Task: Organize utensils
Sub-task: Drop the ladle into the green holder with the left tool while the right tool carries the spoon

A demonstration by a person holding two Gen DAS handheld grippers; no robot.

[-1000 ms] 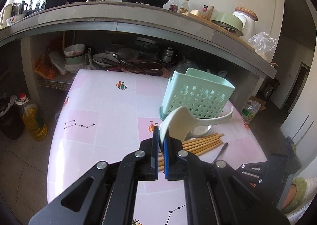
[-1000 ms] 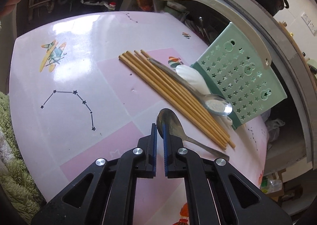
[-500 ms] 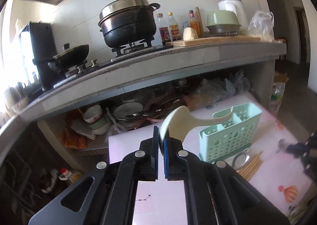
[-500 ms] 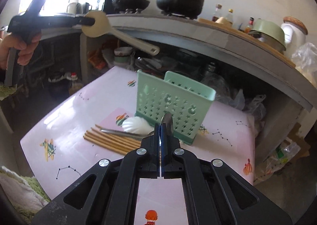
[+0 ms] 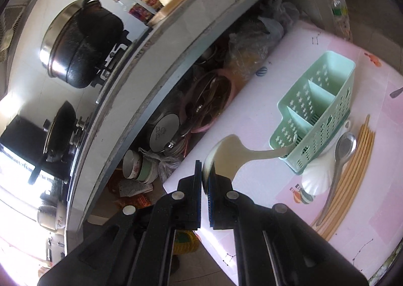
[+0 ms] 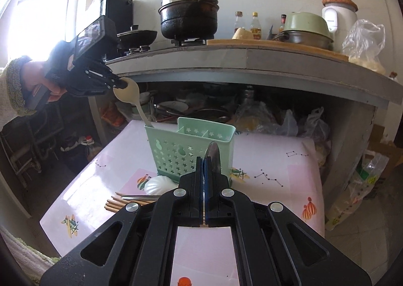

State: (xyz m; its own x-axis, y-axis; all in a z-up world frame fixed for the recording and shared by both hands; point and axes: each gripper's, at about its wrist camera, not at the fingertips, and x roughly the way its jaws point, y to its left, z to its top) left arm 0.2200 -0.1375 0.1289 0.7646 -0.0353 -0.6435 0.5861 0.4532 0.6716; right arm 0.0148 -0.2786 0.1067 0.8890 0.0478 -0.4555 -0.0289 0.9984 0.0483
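Your left gripper (image 5: 205, 180) pinches the rice paddle (image 5: 234, 155), handle tip entering the green caddy's (image 5: 327, 114) end compartment: lower, then release. Your right gripper (image 6: 203, 167) clamps a metal spoon (image 6: 212, 153) before the caddy, next in.

Glossy pink tabletop (image 5: 264, 180), matt mint plastic caddy (image 5: 325, 132), shiny metal spoon (image 5: 345, 147), pale wooden chopsticks (image 5: 357, 172), matt cream rice paddle (image 5: 234, 155)

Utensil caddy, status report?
Left gripper shut on rice paddle, handle entering caddy end slot. Right gripper shut on spoon. Nothing blocking.
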